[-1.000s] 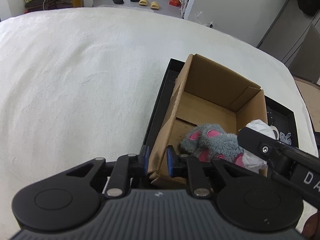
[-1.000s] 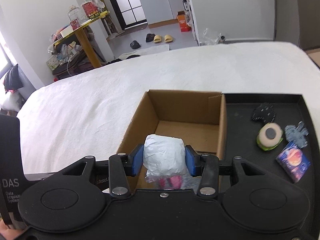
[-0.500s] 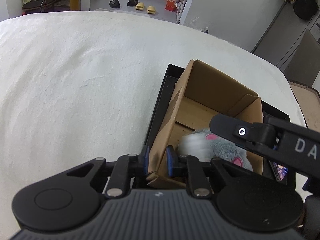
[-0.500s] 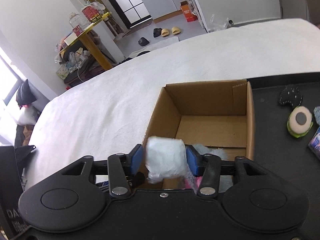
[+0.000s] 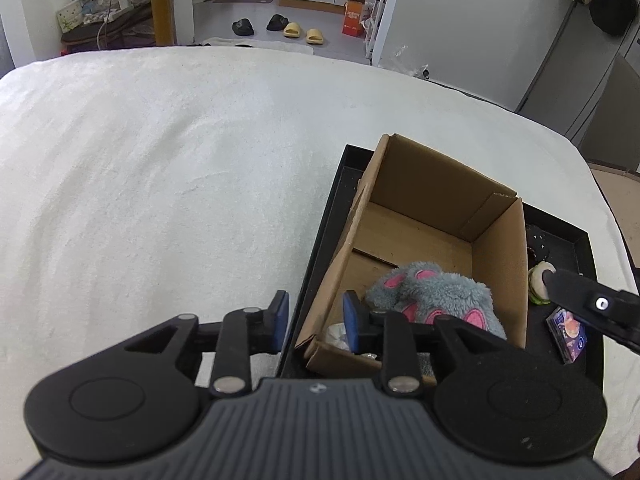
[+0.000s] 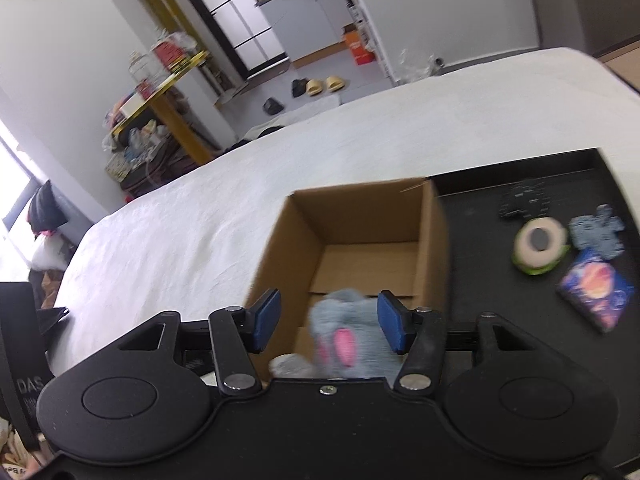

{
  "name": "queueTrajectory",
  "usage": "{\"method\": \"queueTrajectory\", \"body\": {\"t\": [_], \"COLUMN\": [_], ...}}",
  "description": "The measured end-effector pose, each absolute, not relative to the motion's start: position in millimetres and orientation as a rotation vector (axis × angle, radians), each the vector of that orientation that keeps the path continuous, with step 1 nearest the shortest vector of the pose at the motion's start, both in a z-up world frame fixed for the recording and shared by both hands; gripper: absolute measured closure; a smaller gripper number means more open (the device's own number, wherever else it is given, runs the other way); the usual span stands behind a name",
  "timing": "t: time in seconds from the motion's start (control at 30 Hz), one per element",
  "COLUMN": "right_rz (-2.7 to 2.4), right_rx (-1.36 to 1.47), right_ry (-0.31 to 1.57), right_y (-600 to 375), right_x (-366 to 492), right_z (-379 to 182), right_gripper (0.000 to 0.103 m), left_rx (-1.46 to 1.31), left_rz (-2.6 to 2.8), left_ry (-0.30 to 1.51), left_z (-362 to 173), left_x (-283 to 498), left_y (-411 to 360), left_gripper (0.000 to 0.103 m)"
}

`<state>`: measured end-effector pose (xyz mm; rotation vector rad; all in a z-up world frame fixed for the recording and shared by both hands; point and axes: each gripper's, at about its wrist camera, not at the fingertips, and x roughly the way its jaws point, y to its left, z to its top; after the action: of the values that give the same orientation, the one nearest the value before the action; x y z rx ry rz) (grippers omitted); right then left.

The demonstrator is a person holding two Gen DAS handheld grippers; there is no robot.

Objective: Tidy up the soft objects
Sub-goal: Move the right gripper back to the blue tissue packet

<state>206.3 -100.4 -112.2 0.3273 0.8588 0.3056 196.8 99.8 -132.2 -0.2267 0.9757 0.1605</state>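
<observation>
Inside the cardboard box (image 5: 420, 236) on the black tray (image 5: 320, 236), a grey-and-pink plush toy (image 5: 436, 296) is seen lying lengthwise toward the near wall, beside the dropped white wad (image 5: 336, 332); the far half is left free. The left gripper (image 5: 316, 317) is seen opening astride the box's left wall, formerly pinched. The right gripper (image 6: 328, 322), emptied of the wad, is opening over the plush.

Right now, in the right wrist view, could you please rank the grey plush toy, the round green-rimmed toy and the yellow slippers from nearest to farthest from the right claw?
1. Grey plush toy: in the cardboard box, between the opening jaws of the right claw, unpinched.
2. Round green-rimmed toy: on the black tray, right of the box.
3. Yellow slippers: on the floor beyond the bed.
</observation>
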Motion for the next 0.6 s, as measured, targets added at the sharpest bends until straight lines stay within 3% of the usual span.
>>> {"method": "queueTrajectory", "body": {"t": [0.33,0.6], "right_rz": [0.224,0.184], "right_rx": [0.292,0.272], "right_ry": [0.805,0.743], "right_y": [-149,-185], "right_x": [191,188], "right_z": [-112,-108], "right_gripper": [0.035,0.024], "left_rx": [-0.126,-0.047], "left_rz": [0.198,0.235], "left_ry": [0.951,0.960], "left_z": [-122,-121], "left_x": [193,192], "left_y": [80,66], "left_gripper": [0.050,0.048]}}
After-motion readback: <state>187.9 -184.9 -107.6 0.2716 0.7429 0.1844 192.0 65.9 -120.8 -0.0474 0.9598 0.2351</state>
